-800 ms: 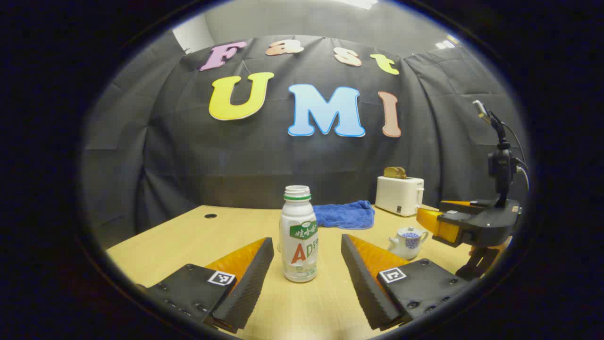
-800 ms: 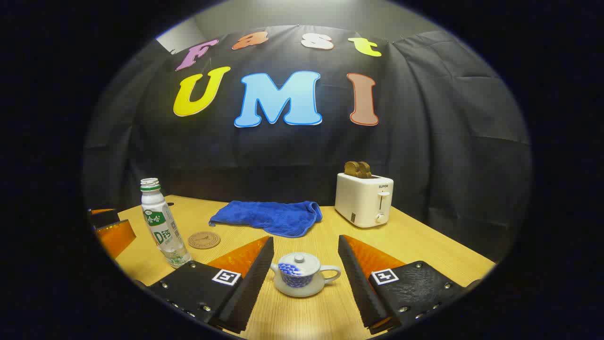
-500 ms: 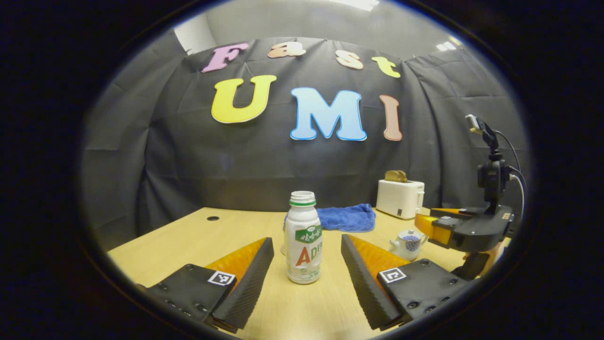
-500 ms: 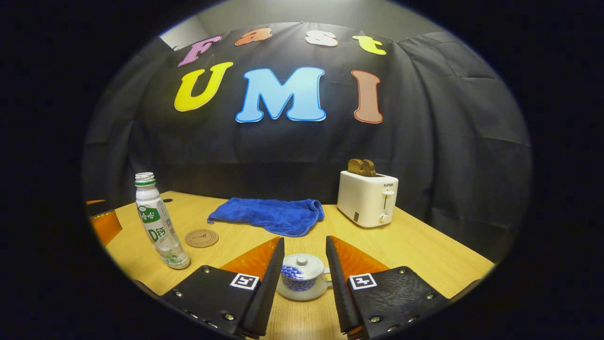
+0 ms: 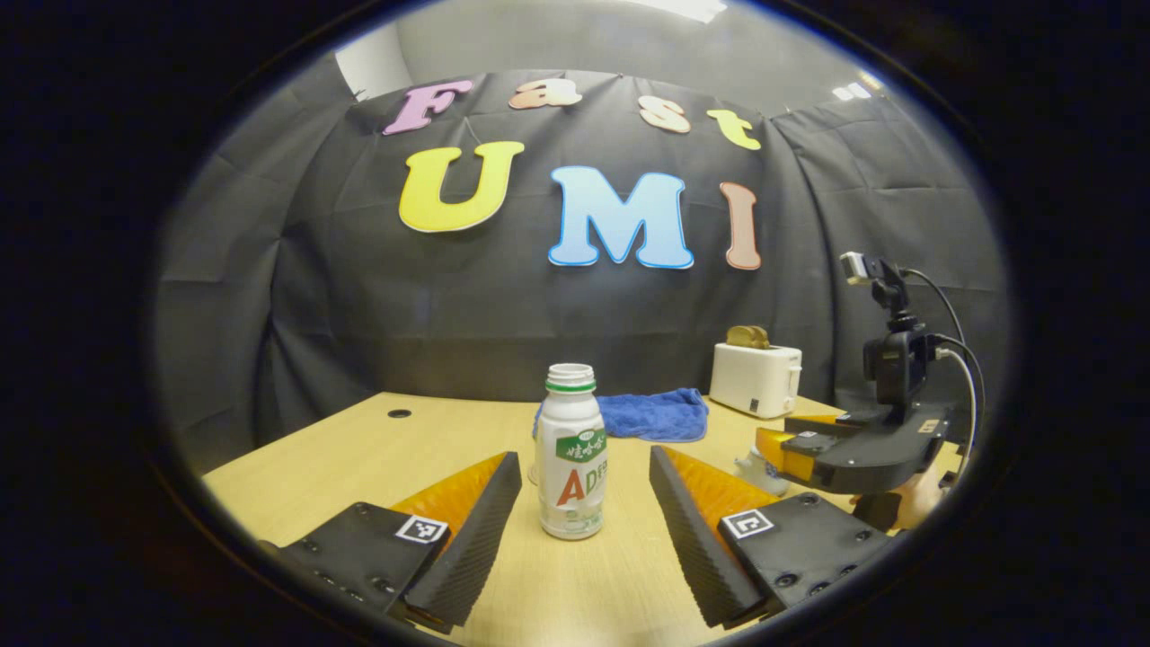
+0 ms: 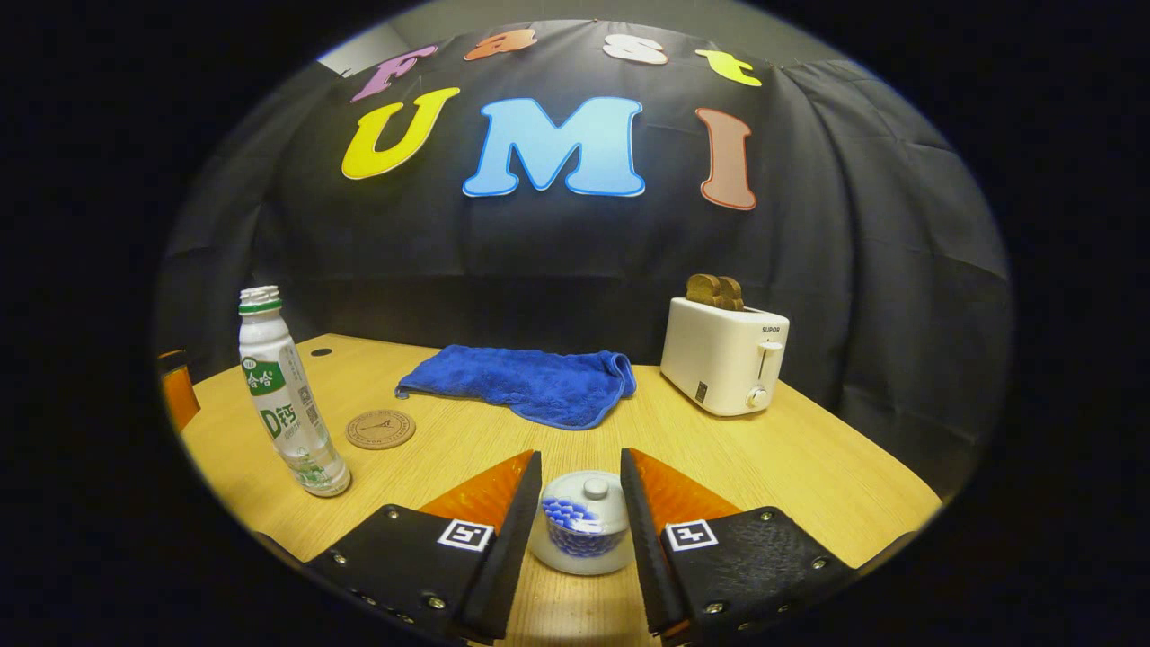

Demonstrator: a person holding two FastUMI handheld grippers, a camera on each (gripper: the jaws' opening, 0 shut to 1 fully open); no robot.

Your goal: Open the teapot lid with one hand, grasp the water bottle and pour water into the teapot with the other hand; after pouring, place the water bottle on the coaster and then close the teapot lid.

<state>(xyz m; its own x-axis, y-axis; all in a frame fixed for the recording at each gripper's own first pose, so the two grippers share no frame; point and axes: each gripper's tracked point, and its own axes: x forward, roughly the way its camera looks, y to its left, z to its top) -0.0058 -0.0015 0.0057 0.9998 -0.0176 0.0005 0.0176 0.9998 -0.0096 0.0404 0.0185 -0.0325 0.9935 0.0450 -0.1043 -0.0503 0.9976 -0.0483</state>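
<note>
A white, uncapped water bottle (image 5: 570, 449) with a green label stands upright on the table, between the tips of my open left gripper (image 5: 584, 454) without touching them. It also stands at the left in the right gripper view (image 6: 286, 395). The small white-and-blue teapot (image 6: 582, 530), lid (image 6: 588, 494) on, sits between the fingers of my right gripper (image 6: 579, 454). Its jaws are narrowed to about the pot's width, and I cannot tell whether they touch it. A round cork coaster (image 6: 381, 429) lies just right of the bottle. From the left, the right gripper (image 5: 777, 449) hides most of the teapot (image 5: 753, 467).
A blue towel (image 6: 526, 382) lies at the back middle of the wooden table (image 6: 809, 467). A white toaster (image 6: 726, 355) holding bread stands at the back right. A small round hole (image 5: 399, 413) sits in the far left of the tabletop.
My right gripper narrowed its jaws and moved forward and down, so the teapot now sits between its fingers. The left gripper barely moved and stays wide around the bottle.
</note>
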